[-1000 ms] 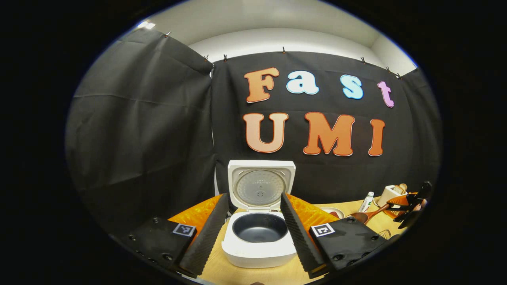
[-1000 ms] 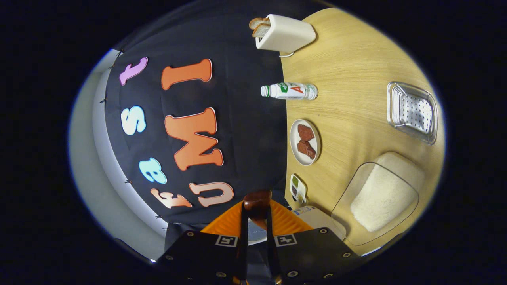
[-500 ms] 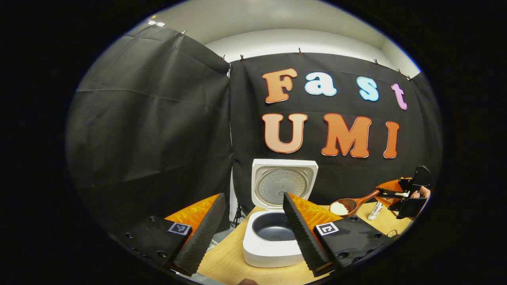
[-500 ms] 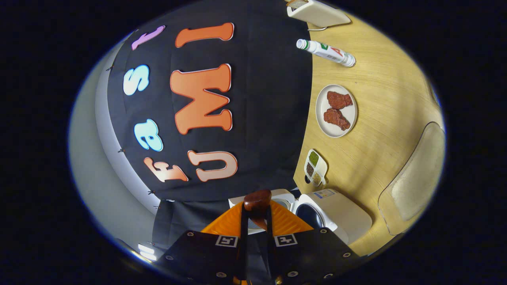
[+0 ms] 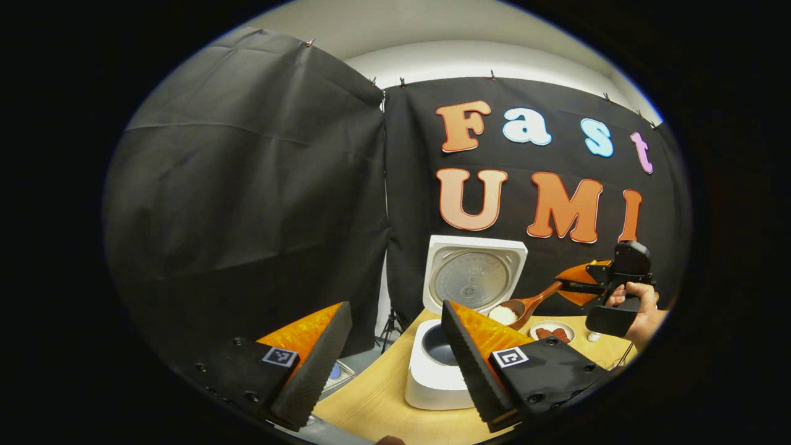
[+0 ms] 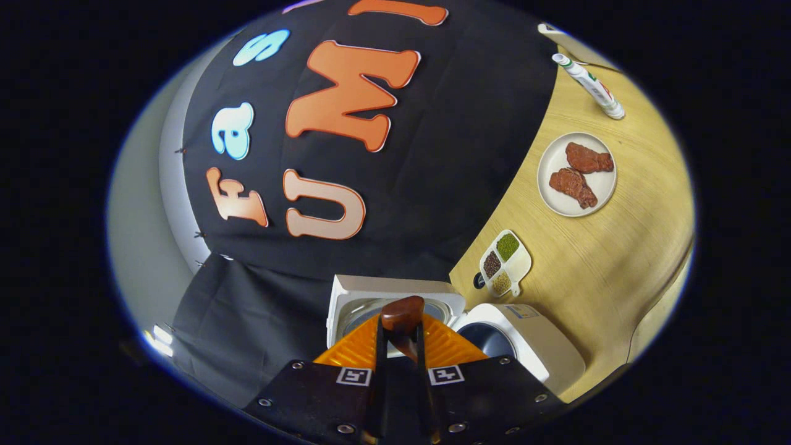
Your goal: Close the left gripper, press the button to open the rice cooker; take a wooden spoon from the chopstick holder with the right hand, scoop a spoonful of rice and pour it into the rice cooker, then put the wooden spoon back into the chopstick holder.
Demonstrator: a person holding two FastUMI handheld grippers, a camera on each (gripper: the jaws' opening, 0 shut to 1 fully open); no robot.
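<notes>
Spoon: the wooden spoon [image 5: 525, 304] sits clamped in my right gripper [image 6: 400, 337], both fingers pressed on its handle; the bowl carries a heap of white rice [image 5: 503, 314].
Where it is: in the left gripper view the loaded bowl hangs just beside the rice cooker [image 5: 442, 364], in front of its raised lid [image 5: 473, 282], a little to the side of the dark pot opening.
Step in hand, as I judge it: carry the spoonful over the pot, then tip it out.
How to do it well: I would keep the bowl level until it is squarely above the opening, then roll my wrist slowly so the grains fall inside, not onto the white rim.
Risk: tipping early would scatter rice on the table [image 6: 593, 266].
Left gripper [image 5: 395, 364]: fingers spread wide, holding nothing, hanging near the cooker's front; best kept out of the pour.
Around: the plate of meat [image 6: 577, 174], seasoning dish [image 6: 505, 264] and bottle [image 6: 589, 85] stand well apart from the cooker.
</notes>
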